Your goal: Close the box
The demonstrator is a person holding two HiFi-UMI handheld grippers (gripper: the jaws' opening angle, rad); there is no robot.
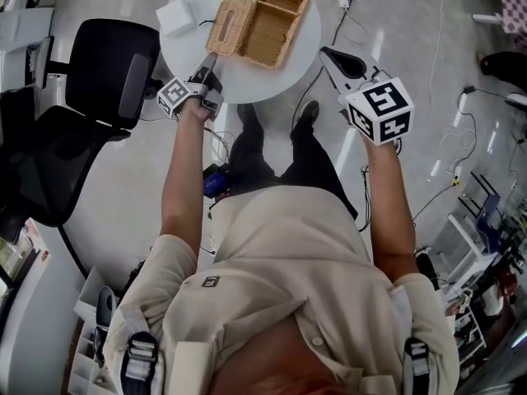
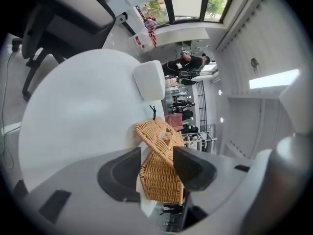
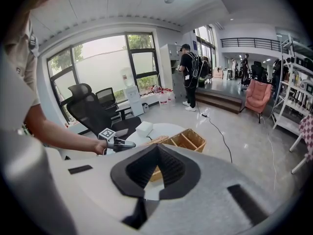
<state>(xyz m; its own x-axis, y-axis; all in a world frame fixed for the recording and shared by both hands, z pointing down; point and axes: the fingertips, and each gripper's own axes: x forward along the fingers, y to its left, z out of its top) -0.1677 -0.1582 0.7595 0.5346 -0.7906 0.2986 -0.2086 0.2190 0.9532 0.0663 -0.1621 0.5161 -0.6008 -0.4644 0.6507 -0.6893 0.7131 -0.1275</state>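
Left hand-held gripper (image 2: 157, 166) parted beside box lid (image 2: 157, 132); right hand-held gripper (image 3: 156, 150) closed, empty.

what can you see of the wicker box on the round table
The wicker box is tan, woven and rectangular, with dividers splitting it into open-topped compartments. Nothing shows inside. Its woven lid is swung out to one side and tilted, so the box is not closed. It sits on the round white table, close to a small white box. The left gripper, jaws apart, is near the lid's edge; contact cannot be told.
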